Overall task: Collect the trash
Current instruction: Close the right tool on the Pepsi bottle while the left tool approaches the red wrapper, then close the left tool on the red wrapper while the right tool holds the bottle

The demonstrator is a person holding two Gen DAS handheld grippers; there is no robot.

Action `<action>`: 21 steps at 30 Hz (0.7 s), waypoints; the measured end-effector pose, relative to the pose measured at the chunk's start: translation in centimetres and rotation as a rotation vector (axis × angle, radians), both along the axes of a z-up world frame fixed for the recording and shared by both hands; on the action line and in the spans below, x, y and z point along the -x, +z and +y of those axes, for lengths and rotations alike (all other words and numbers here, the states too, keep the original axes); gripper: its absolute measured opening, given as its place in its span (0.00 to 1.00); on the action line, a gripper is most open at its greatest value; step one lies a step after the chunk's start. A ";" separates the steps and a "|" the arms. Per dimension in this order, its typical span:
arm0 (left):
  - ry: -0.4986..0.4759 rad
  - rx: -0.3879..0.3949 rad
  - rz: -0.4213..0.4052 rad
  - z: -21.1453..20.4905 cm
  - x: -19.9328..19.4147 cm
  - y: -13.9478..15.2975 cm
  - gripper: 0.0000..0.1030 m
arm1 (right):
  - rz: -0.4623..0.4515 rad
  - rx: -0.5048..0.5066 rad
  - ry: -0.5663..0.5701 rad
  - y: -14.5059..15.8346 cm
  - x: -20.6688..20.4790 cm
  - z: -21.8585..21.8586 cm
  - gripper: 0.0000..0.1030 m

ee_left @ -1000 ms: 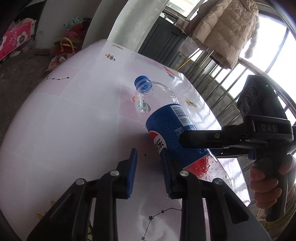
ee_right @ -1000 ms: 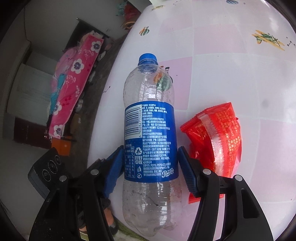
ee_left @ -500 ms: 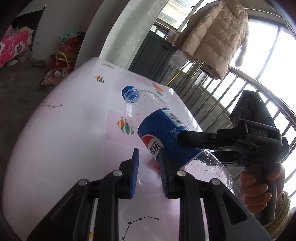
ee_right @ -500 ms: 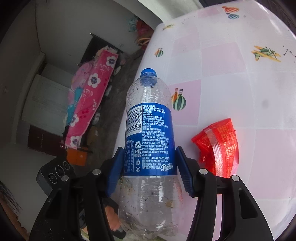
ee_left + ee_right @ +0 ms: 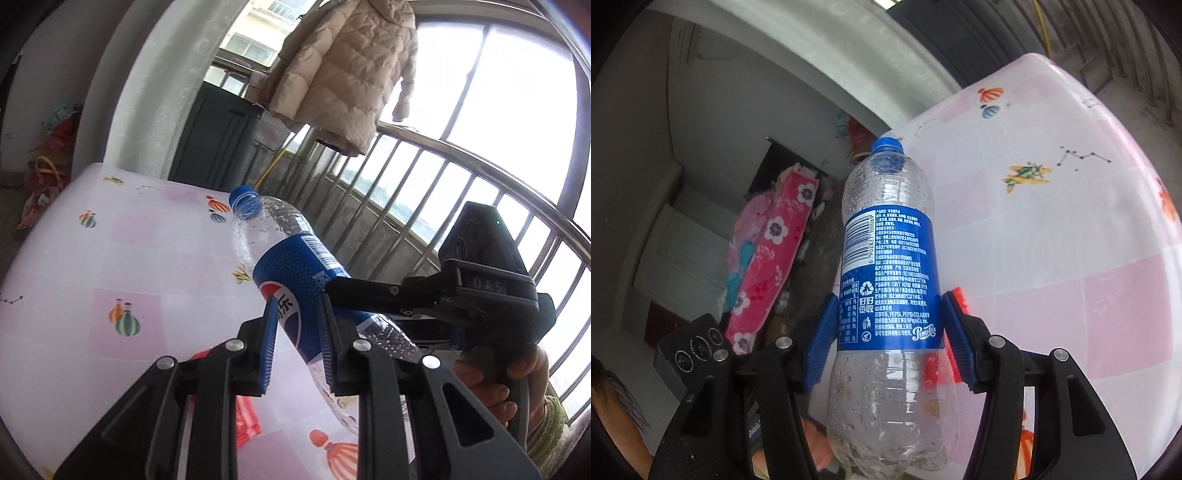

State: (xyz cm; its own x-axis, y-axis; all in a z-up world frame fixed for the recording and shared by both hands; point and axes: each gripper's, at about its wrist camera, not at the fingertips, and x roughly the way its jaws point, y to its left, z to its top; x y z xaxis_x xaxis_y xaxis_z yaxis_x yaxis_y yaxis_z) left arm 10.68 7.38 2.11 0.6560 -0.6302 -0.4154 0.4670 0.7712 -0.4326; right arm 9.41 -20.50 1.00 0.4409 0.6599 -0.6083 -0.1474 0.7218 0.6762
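An empty clear Pepsi bottle with a blue label and blue cap is held in the air above the table. My right gripper is shut on its label, one blue pad on each side. In the left wrist view the bottle tilts up to the left and the right gripper reaches in from the right. My left gripper is in front of the bottle with a narrow gap between its pads and holds nothing. A red snack wrapper lies on the table below it, partly hidden by the fingers, and shows behind the bottle.
The table has a white and pink cloth with balloon and plane prints. A metal railing and window run along its far side, with a beige coat hanging above. A pink floral blanket lies on the floor beyond the table edge.
The right gripper has lifted the bottle off the table and higher into the air. The left gripper has risen with it and its jaws have narrowed. The red wrapper stays on the table.
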 end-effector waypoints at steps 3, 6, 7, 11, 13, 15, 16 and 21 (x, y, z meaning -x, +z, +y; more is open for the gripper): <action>-0.060 -0.014 0.033 -2.6 -0.6 -1.3 0.19 | 0.022 0.020 -0.078 -1.2 0.4 -2.4 0.52; -0.118 -0.029 0.096 -4.9 -1.2 -3.4 0.19 | 0.061 0.063 -0.134 -3.4 0.7 -4.1 0.52; -0.127 -0.043 0.115 -5.4 -1.3 -4.1 0.20 | 0.074 0.078 -0.141 -4.0 0.7 -4.4 0.52; -0.124 -0.050 0.187 -4.6 -1.1 -6.3 0.20 | 0.112 0.188 -0.168 -6.2 0.8 -5.2 0.52; -0.098 -0.052 0.194 -3.0 -0.4 -6.7 0.20 | 0.127 0.208 -0.173 -6.7 0.8 -5.4 0.53; -0.067 -0.041 0.202 -1.2 0.4 -7.0 0.20 | 0.137 0.218 -0.164 -7.0 0.8 -5.5 0.53; -0.046 -0.032 0.209 -0.1 0.8 -7.2 0.20 | 0.138 0.227 -0.158 -7.1 0.8 -5.5 0.54; 0.043 0.010 0.275 3.7 1.6 -8.8 0.21 | 0.123 0.235 -0.146 -7.2 0.5 -5.2 0.55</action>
State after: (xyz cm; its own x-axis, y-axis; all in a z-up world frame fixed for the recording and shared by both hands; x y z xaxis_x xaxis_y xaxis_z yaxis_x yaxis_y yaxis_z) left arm 9.06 11.03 -6.64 0.5460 -0.6088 -0.5755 0.2979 0.7832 -0.5458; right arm 8.90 -25.65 -6.17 0.4340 0.4300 -0.7917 0.0420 0.8681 0.4945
